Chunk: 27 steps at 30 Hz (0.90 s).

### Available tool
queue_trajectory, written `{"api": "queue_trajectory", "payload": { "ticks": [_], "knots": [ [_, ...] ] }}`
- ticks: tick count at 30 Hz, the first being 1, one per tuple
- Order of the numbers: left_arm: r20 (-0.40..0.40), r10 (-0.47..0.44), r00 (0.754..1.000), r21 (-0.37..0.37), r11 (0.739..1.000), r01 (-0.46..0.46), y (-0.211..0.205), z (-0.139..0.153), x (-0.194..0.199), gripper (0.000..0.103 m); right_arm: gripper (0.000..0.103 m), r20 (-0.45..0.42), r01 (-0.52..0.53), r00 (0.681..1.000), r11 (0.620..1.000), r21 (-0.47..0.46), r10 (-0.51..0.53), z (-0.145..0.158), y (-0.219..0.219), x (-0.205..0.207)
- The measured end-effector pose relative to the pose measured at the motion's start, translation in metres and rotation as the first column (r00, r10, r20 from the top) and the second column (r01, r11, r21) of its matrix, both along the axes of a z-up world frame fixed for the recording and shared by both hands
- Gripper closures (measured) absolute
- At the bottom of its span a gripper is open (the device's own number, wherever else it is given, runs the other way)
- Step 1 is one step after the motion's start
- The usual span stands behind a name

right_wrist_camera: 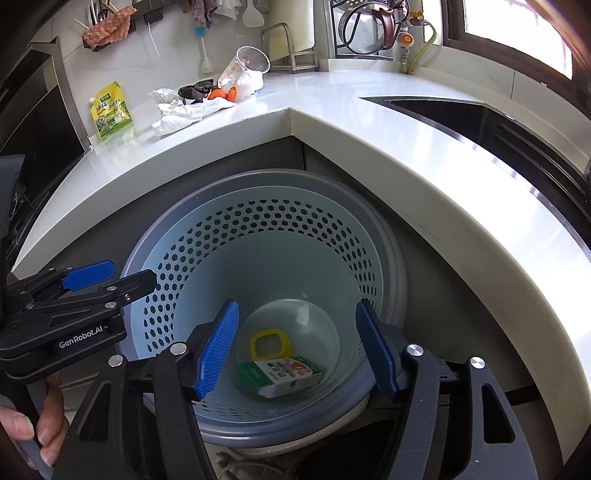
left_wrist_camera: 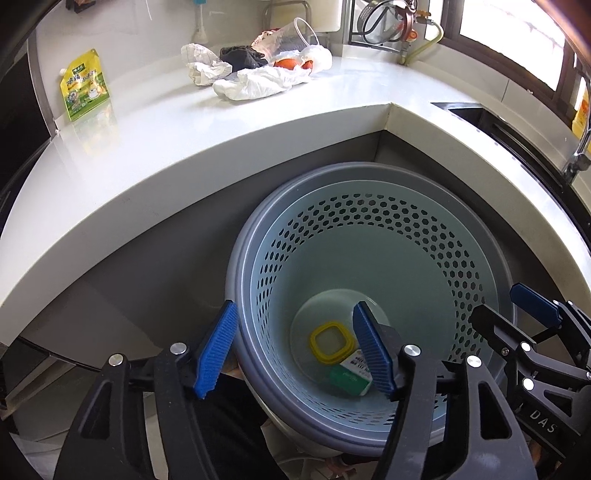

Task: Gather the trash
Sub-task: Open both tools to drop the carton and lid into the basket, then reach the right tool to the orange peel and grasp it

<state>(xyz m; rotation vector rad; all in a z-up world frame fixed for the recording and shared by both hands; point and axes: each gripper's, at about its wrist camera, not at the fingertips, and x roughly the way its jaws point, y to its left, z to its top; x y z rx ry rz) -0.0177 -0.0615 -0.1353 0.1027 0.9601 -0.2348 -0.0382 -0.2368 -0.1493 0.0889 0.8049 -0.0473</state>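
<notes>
Trash already sits at the bottom of the pale blue perforated plastic bin [left_wrist_camera: 369, 258]: a yellow square plastic lid ring [left_wrist_camera: 331, 341] and, touching it, a small green and white carton [right_wrist_camera: 280, 374]. The bin stands on the floor, tucked into the inner corner of the white L-shaped table [left_wrist_camera: 155, 147].

Both tools hang over the bin's mouth. The left tool [left_wrist_camera: 295, 350] has its blue-padded jaws spread wide with nothing between them; one pad sits outside the rim, the other over the bin's inside. The right tool [right_wrist_camera: 297, 350] is likewise spread wide and grips nothing, both pads above the opening. A hand [right_wrist_camera: 37, 424] shows at the lower left of the right wrist view, on the left tool's handle.

Farther off, near the table's back edge, more trash lies in a heap: crumpled white paper towels [left_wrist_camera: 258, 83], a dark crumpled scrap [left_wrist_camera: 242, 57], orange peel [left_wrist_camera: 288, 63] and a tipped clear plastic cup [right_wrist_camera: 245, 66]. A yellow-green spouted pouch [left_wrist_camera: 84, 85] leans against the wall at the left end of the table. A dark sink [right_wrist_camera: 461, 110] is set into the right wing, with a window [right_wrist_camera: 517, 37] behind it and a wire rack [right_wrist_camera: 369, 33] at the back corner.
</notes>
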Motion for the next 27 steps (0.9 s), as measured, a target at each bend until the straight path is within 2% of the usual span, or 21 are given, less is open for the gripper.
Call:
{"api": "queue_trajectory", "payload": {
  "ticks": [1,3,4,9,17,23,27],
  "knots": [
    [0.004,0.002,1.0,0.002,1.0,-0.002,0.0,0.0,0.0,0.035,0.038,0.001,0.001,1.0,1.0,0.001,-0.001,0.0,0.0,0.0],
    [0.013,0.012,1.0,0.004,1.0,-0.012,0.001,0.001,0.0,0.021,0.035,0.005,0.004,1.0,1.0,0.002,-0.004,0.002,0.0,-0.001],
    [0.021,0.017,1.0,0.002,1.0,-0.017,0.002,0.003,-0.001,0.019,0.034,0.008,0.005,1.0,1.0,0.003,-0.005,0.002,-0.001,-0.002],
    [0.058,0.023,0.998,0.001,1.0,-0.023,0.006,0.012,-0.005,0.012,0.029,0.02,-0.005,1.0,1.0,-0.003,0.005,0.01,0.002,-0.005],
    [0.107,0.049,0.993,-0.01,0.999,-0.048,0.02,0.032,-0.006,0.009,0.018,0.089,-0.019,0.996,1.0,0.001,0.018,0.037,0.01,-0.014],
    [0.159,0.092,0.983,-0.023,0.996,-0.09,0.036,0.052,-0.002,0.007,0.017,0.105,-0.047,0.993,0.999,-0.02,0.049,0.05,0.019,-0.006],
    [0.194,0.128,0.973,-0.032,0.992,-0.124,0.048,0.065,0.007,0.006,0.017,0.145,-0.029,0.989,0.999,-0.038,0.034,0.06,0.023,0.004]
  ]
}}
